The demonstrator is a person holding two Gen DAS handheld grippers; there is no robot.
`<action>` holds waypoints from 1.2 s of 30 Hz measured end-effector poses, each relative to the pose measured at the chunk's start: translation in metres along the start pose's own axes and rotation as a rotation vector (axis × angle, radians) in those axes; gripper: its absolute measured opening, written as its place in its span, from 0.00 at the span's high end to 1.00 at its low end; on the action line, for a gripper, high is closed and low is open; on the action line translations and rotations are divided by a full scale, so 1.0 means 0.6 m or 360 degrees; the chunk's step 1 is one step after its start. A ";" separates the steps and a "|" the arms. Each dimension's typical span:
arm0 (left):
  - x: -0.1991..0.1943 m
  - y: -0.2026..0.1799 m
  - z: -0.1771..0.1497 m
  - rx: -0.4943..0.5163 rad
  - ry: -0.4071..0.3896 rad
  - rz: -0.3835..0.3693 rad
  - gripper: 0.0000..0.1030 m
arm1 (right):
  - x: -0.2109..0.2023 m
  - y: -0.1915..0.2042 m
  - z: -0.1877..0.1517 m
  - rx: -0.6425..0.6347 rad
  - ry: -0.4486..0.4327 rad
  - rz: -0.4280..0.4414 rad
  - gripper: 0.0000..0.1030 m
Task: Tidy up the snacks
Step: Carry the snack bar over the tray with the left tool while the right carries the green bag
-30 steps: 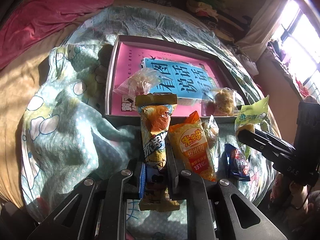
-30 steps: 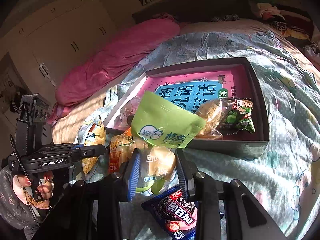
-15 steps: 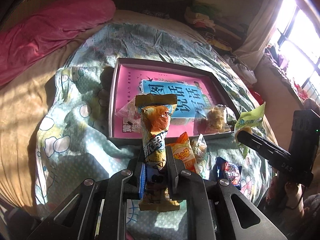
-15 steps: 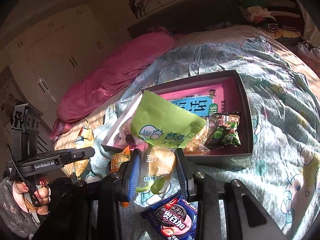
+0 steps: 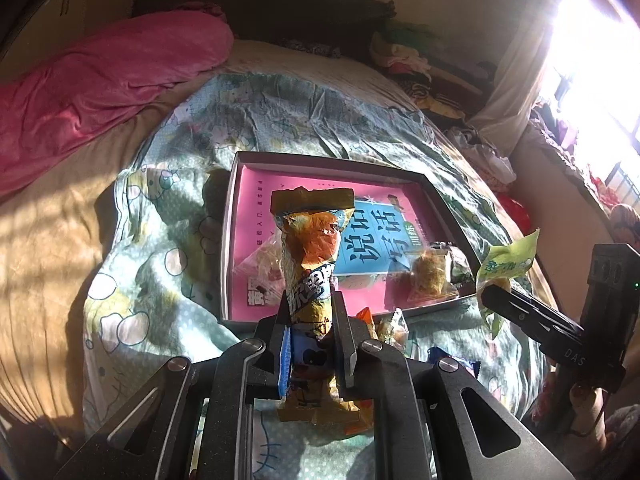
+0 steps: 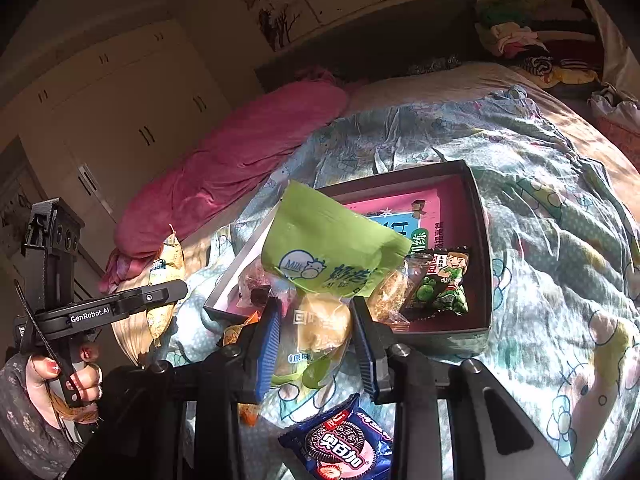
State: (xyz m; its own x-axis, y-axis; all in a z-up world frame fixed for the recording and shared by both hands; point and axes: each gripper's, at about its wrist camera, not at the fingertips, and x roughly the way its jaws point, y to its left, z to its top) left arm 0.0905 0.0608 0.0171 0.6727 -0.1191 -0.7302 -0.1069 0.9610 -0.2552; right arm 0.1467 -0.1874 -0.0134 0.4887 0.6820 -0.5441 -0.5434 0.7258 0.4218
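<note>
My left gripper (image 5: 310,312) is shut on a long orange and yellow snack packet (image 5: 310,248), held upright above the bed in front of the dark box (image 5: 228,240). The box has a pink and blue book at its bottom and a few clear-wrapped pastries (image 5: 430,276). My right gripper (image 6: 314,320) is shut on a green bread packet (image 6: 328,248), held above the near edge of the same box (image 6: 482,248). A green cartoon snack (image 6: 444,280) lies inside it. The right gripper also shows in the left wrist view (image 5: 500,280).
A dark blue cookie packet (image 6: 340,444) and an orange packet (image 5: 366,316) lie on the patterned quilt (image 5: 168,280) in front of the box. A pink duvet (image 5: 100,80) lies at the far left. White wardrobes (image 6: 100,120) stand behind.
Both grippers have lifted up and back with their packets, so the box and the loose snacks on the quilt look smaller and lower.
</note>
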 end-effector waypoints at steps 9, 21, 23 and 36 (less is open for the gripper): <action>0.014 -0.004 0.028 -0.0029 -0.0063 -0.0022 0.84 | -0.003 -0.006 0.004 0.0015 -0.0019 -0.0018 0.66; 0.059 -0.026 0.058 -0.0012 -0.0099 -0.0052 0.84 | -0.008 -0.019 0.008 0.0068 -0.0044 -0.0046 0.66; 0.070 -0.031 0.060 0.0008 -0.0097 -0.0049 0.84 | -0.009 -0.021 0.007 0.0079 -0.0049 -0.0051 0.66; 0.131 -0.065 0.071 0.0140 -0.0069 -0.0028 0.84 | -0.008 -0.036 0.011 0.0120 -0.0064 -0.0104 0.66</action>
State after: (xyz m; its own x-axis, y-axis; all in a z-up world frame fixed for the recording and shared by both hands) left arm 0.1787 0.0247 -0.0036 0.7054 -0.1272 -0.6973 -0.0310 0.9773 -0.2096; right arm 0.1609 -0.2057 -0.0153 0.5491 0.6350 -0.5433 -0.4574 0.7725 0.4406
